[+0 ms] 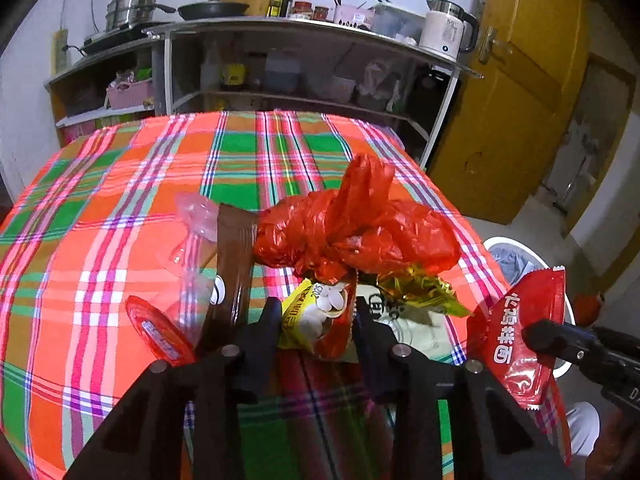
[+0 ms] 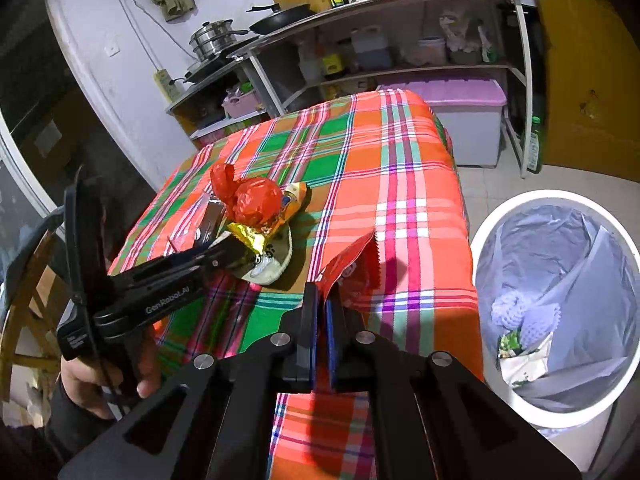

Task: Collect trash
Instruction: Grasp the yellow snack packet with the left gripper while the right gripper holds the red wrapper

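Note:
A pile of trash lies on the plaid tablecloth [image 1: 120,184]: a crumpled red plastic bag [image 1: 352,224], a gold foil wrapper [image 1: 420,288], a yellow snack packet [image 1: 316,312], a brown wrapper [image 1: 232,256], a clear wrapper [image 1: 192,216] and a red lid [image 1: 156,328]. My left gripper [image 1: 316,312] is open, its jaws standing either side of the yellow packet. My right gripper [image 2: 322,304] is shut on a red sachet [image 2: 348,260], held above the table's right part; the sachet also shows in the left wrist view [image 1: 520,332]. The pile shows in the right wrist view [image 2: 256,208].
A white trash bin [image 2: 492,236] lined with a grey bag stands on the floor right of the table, with some trash inside. A metal shelf with cookware [image 1: 304,24] stands behind the table. A yellow door [image 1: 520,80] is at the right. A lilac-lidded box [image 2: 460,96] sits under the shelf.

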A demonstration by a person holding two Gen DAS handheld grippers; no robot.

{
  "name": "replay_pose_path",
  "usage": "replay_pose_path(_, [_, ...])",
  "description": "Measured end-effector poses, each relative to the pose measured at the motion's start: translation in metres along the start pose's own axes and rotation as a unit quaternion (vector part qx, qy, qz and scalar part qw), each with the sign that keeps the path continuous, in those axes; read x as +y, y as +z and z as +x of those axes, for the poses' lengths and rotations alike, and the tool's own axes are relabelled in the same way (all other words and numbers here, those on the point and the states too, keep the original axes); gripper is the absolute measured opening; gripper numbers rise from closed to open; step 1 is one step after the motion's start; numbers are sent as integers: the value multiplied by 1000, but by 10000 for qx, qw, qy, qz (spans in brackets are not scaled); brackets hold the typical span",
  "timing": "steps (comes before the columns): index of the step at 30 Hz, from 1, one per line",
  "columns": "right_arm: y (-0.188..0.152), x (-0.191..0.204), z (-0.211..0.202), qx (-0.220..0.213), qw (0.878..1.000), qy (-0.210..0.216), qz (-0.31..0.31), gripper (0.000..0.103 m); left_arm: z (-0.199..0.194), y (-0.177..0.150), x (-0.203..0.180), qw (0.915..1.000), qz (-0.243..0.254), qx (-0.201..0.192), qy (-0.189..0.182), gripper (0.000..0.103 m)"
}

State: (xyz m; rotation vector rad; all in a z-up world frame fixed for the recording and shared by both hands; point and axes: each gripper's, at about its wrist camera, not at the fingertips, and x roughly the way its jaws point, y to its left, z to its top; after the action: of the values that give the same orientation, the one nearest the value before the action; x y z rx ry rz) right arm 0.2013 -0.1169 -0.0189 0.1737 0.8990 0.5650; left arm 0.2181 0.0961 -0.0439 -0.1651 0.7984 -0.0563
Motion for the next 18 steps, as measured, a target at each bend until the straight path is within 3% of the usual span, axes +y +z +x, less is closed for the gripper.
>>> replay_pose_path(13, [-4, 4, -33, -285, 9995, -73, -133, 4, -62, -10, -16, 9982, -36, -556, -212, 34])
replay_pose_path(18, [-11, -1, -32, -124, 9998, 129, -4, 4, -78, -17, -20, 9977, -64, -630, -232, 34])
